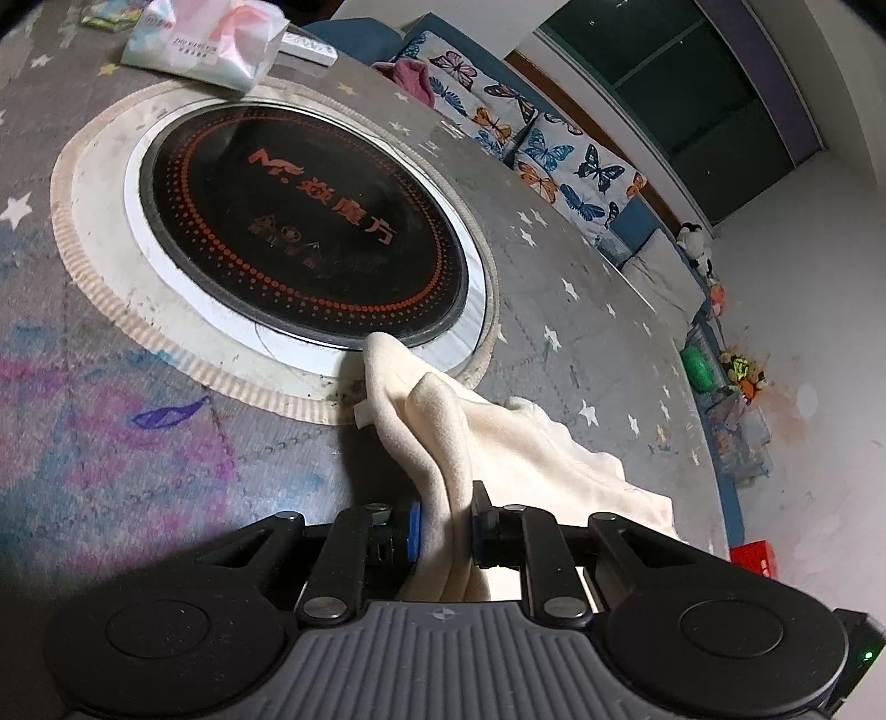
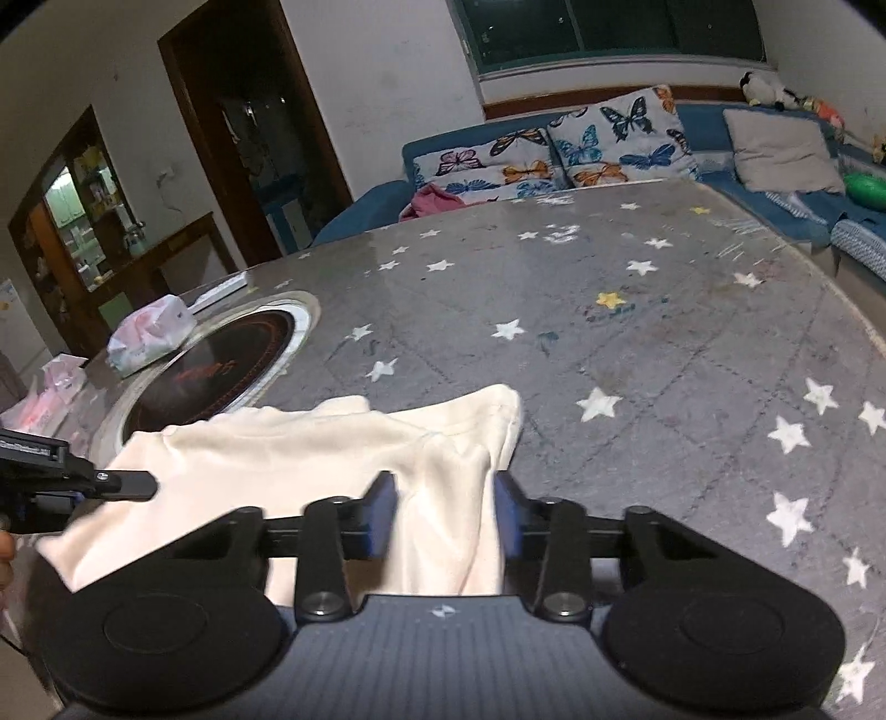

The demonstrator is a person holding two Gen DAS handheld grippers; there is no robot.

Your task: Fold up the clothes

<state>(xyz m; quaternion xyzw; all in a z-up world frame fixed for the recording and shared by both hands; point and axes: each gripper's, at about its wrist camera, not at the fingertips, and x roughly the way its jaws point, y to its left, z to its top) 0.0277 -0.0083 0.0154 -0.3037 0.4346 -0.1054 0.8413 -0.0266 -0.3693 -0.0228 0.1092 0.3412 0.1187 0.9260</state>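
Note:
A cream-white garment (image 1: pixel 498 443) lies on the grey star-patterned table, one end reaching the rim of the built-in cooktop. My left gripper (image 1: pixel 446 523) is shut on a bunched fold of it, which rises between the fingers. In the right wrist view the same garment (image 2: pixel 310 443) spreads across the near table. My right gripper (image 2: pixel 446 518) has a fold of the cloth between its blue pads, jaws fairly wide and closed on the fabric. The left gripper (image 2: pixel 127 482) shows at the left edge, over the garment's left part.
A round black induction cooktop (image 1: pixel 299 221) with a metal ring is set in the table (image 2: pixel 637 343). Tissue packs (image 1: pixel 205 44) lie beyond it. A blue sofa with butterfly cushions (image 2: pixel 559 149) runs behind the table. Toys lie along the sofa at the far right (image 1: pixel 720 354).

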